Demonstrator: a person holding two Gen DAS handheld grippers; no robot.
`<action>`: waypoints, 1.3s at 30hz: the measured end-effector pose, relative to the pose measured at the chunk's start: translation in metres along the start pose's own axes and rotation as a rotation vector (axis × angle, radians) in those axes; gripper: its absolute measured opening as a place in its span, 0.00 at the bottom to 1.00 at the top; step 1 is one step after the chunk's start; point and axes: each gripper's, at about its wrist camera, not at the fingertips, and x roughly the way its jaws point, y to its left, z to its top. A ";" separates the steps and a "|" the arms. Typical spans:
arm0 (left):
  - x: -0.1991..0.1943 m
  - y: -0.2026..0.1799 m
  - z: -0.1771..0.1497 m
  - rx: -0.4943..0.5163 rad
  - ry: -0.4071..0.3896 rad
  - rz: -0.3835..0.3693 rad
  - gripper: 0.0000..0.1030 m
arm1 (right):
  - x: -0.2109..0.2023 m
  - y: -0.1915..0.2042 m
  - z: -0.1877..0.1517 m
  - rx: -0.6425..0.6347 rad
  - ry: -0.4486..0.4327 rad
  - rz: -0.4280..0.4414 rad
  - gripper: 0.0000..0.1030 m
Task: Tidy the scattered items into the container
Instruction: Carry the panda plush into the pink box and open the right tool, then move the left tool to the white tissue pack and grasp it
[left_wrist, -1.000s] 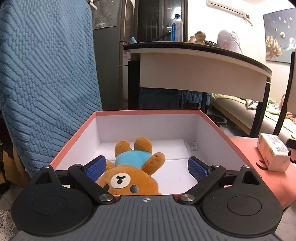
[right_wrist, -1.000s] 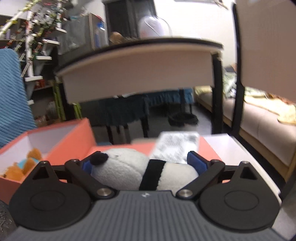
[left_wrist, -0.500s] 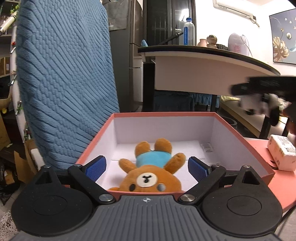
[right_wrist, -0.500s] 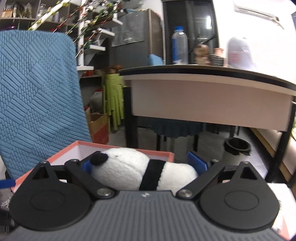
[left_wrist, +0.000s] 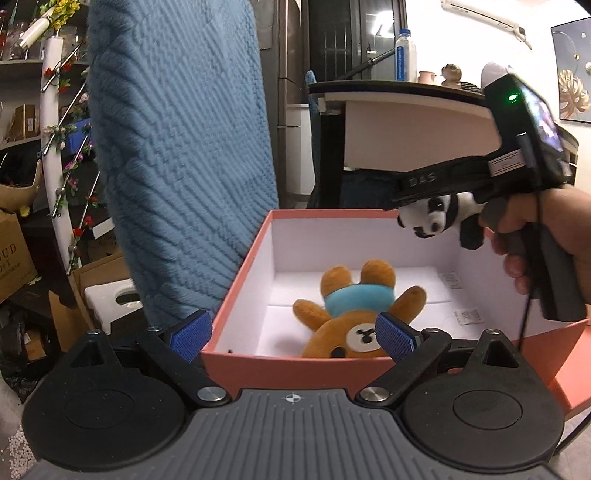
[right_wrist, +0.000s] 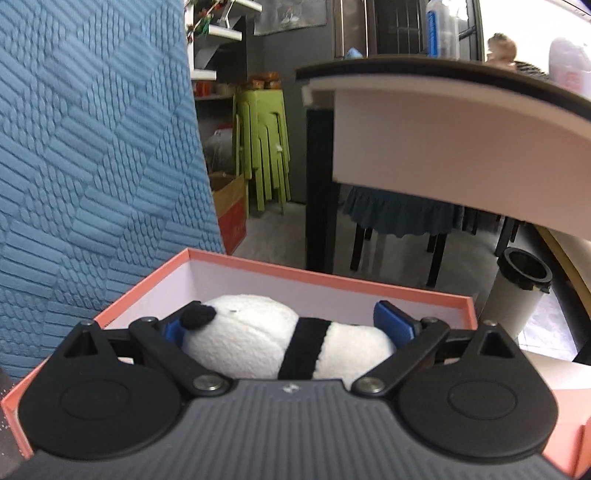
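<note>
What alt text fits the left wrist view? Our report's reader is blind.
A hand-held right gripper holds a panda plush above an open pink box where a brown bear plush lies. The open, empty left gripper sits at the box's near wall.

L wrist cam: sits low just outside the near wall of the pink box (left_wrist: 295, 369), faces fwd into it, close; right gripper (left_wrist: 436, 218) enters at 2 o'clock. R wrist cam: above the box rim (right_wrist: 332, 278), faces across toward desk (right_wrist: 443, 122) at 1 o'clock. Both share box, desk, blue chair back (left_wrist: 177, 155).
</note>
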 end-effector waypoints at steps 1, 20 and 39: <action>0.000 0.002 -0.001 -0.001 0.005 -0.001 0.94 | 0.007 0.003 0.000 -0.002 0.009 0.000 0.95; 0.002 -0.007 -0.002 0.045 -0.003 -0.015 0.94 | 0.072 -0.003 -0.007 0.051 0.138 -0.001 1.00; -0.002 -0.070 0.012 0.034 -0.052 -0.047 0.94 | -0.087 -0.083 -0.025 0.122 -0.020 -0.072 1.00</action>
